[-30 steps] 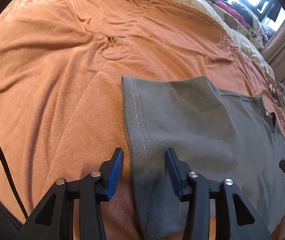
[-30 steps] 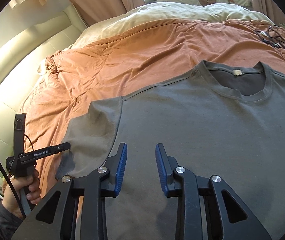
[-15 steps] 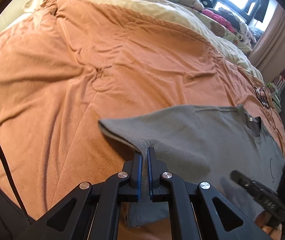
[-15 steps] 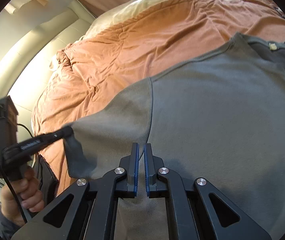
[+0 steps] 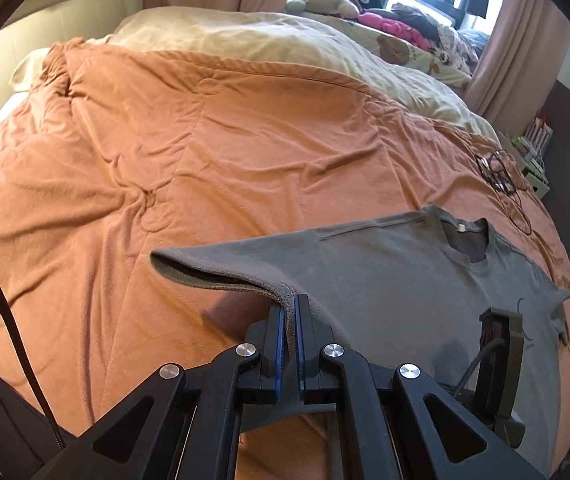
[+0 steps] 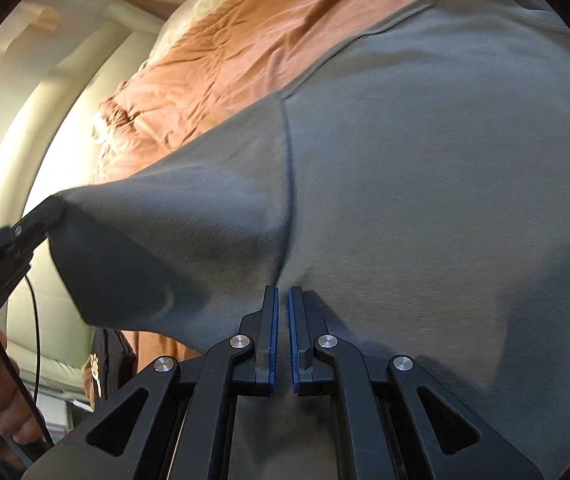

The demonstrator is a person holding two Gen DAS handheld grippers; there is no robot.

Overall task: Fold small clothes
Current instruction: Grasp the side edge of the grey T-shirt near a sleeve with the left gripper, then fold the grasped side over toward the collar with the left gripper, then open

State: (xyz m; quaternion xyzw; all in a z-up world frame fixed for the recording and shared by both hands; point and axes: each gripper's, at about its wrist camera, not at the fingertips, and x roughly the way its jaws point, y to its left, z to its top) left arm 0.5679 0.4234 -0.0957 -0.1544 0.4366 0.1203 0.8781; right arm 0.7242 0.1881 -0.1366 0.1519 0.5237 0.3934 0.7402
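A grey T-shirt [image 5: 397,280] lies front up on an orange bedspread [image 5: 205,152], collar toward the far right. My left gripper [image 5: 289,304] is shut on the hem of the shirt's sleeve and holds it lifted off the bed. In the right wrist view the grey T-shirt [image 6: 425,160] fills the frame. My right gripper [image 6: 281,296] is shut on the shirt's side edge below the armpit seam and lifts it. The left gripper [image 6: 41,216] shows at the left, pinching the sleeve tip.
A cream duvet [image 5: 285,48] and soft toys [image 5: 325,0] lie at the far end of the bed. Glasses and a cord [image 5: 501,172] rest on the bedspread beyond the collar. A padded cream headboard [image 6: 45,128] is at the left.
Both grippers closed on the shirt, the left on the sleeve hem and the right on the side edge. Both have since lifted the cloth higher off the bed.
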